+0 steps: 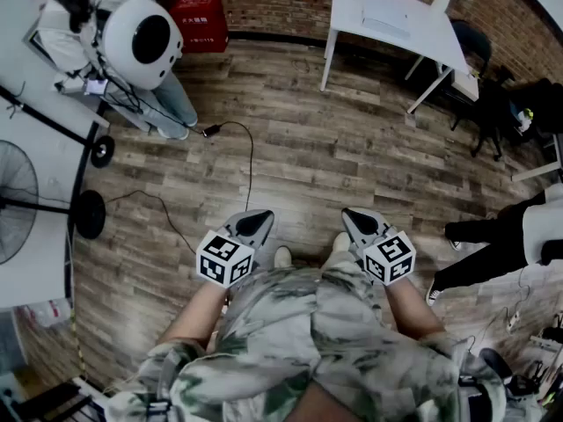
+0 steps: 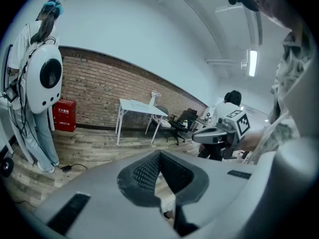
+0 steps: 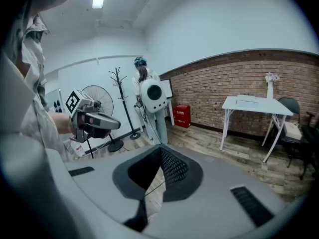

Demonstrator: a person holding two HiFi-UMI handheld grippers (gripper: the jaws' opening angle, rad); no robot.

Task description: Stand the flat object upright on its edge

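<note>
No flat object shows in any view. In the head view my left gripper [image 1: 256,223] and right gripper [image 1: 358,221] are held side by side at waist height, tips pointing forward over the wooden floor [image 1: 308,156]. Both are shut with nothing between the jaws. The left gripper view looks past its own closed left gripper [image 2: 160,157] at the right gripper [image 2: 218,134] beside it. In the right gripper view the closed right gripper [image 3: 160,152] points into the room, with the left gripper [image 3: 95,122] at the left.
A white table [image 1: 387,16] stands ahead on the right with a dark chair [image 1: 479,55] behind it. A person with a round white backpack [image 1: 141,32] stands at the far left by a red box [image 1: 201,20]. A standing fan [image 1: 19,202], a floor cable [image 1: 249,152] and another person's legs [image 1: 493,231] are nearby.
</note>
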